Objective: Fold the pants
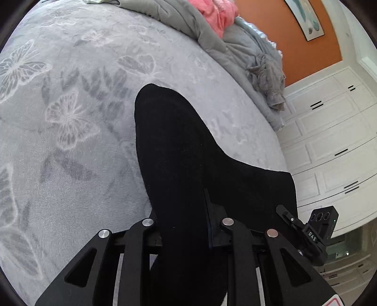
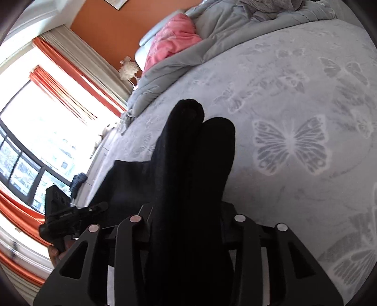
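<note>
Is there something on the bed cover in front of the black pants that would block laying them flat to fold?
Nothing visible does. The black pants hang from both claws over bare butterfly bed cover. The grey duvet and pink cloth lie bunched at the far end, apart from the pants.

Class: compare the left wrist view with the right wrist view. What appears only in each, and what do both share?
Only the left wrist view shows the white cabinets and a framed picture. Only the right wrist view shows the window with orange curtains. Both show the black pants draped over a claw, the butterfly-print bedspread, and the pink fabric.
</note>
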A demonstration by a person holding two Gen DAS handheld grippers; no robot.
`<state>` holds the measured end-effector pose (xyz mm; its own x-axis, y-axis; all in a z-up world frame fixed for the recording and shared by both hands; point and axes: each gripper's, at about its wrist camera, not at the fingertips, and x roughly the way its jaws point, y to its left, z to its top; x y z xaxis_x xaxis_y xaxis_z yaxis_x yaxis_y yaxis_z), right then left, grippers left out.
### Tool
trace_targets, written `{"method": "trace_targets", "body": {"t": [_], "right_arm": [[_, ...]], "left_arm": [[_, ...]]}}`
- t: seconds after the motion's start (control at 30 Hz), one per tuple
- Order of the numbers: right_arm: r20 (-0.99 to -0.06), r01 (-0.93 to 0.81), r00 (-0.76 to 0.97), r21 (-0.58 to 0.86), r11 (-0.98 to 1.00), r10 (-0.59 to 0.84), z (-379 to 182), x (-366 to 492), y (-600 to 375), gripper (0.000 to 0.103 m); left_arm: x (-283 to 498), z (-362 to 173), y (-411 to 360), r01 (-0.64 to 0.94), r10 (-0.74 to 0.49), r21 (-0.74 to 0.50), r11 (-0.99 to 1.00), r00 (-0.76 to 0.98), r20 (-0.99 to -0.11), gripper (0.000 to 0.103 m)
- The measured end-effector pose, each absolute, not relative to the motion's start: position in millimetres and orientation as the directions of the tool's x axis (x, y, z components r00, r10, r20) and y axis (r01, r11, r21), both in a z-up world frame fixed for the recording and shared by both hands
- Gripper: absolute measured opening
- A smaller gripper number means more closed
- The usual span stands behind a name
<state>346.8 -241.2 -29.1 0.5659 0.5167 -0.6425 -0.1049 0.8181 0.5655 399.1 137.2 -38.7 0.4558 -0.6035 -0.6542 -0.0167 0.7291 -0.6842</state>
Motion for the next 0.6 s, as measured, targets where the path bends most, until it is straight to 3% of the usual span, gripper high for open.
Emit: {"method": "trace_targets", "body": {"t": [0.07, 0.13, 0.17, 0.2, 0.27, 0.33, 0.4, 0.47, 0.6], "right_arm": [[-0.755, -0.006, 0.496, 0.49, 0.871, 0.428, -66, 356, -247, 0.06], [-0.699, 0.009, 0.549, 0.553, 0.833, 0.458, -63, 339, -262, 0.057], [-0.689, 0.023, 0.602, 0.519, 0.854, 0.403, -47, 327, -266, 0.057], [-0.658, 0.001, 0.663, 0.476, 0.879, 0.356, -26, 314, -266, 0.054], [-0.601, -0.09, 0.704, 0.453, 0.887, 0.378, 4, 296, -259, 0.02], [-0.608, -0.138, 0.677, 0.45, 0.882, 0.416, 13, 293, -241, 0.004], [-0.681, -0.16, 0.615, 0.385, 0.909, 0.397, -7, 300, -218, 0.003], [-0.771, -0.112, 0.56, 0.292, 0.95, 0.303, -45, 313, -209, 0.0], [-0.727, -0.093, 0.609, 0.331, 0.939, 0.317, -22, 295, -217, 0.001]], "left_arm": [[401, -48, 140, -0.057, -0.578, -0.669, 0.741, 0.452, -0.679, 0.024], [409, -76, 138, -0.115, -0.524, -0.603, 0.789, 0.386, -0.759, 0.034], [406, -82, 141, -0.135, -0.529, -0.614, 0.778, 0.388, -0.755, 0.04], [399, -77, 147, -0.137, -0.528, -0.626, 0.768, 0.418, -0.739, 0.04], [380, -48, 157, -0.146, -0.416, -0.546, 0.825, 0.496, -0.762, 0.04], [355, -11, 160, -0.089, -0.338, -0.484, 0.87, 0.608, -0.719, 0.058], [340, 12, 146, -0.028, -0.312, -0.436, 0.899, 0.659, -0.684, 0.065], [340, 12, 119, 0.029, -0.313, -0.384, 0.923, 0.64, -0.702, 0.065], [348, -33, 73, 0.066, -0.199, -0.197, 0.978, 0.569, -0.798, 0.065]]}}
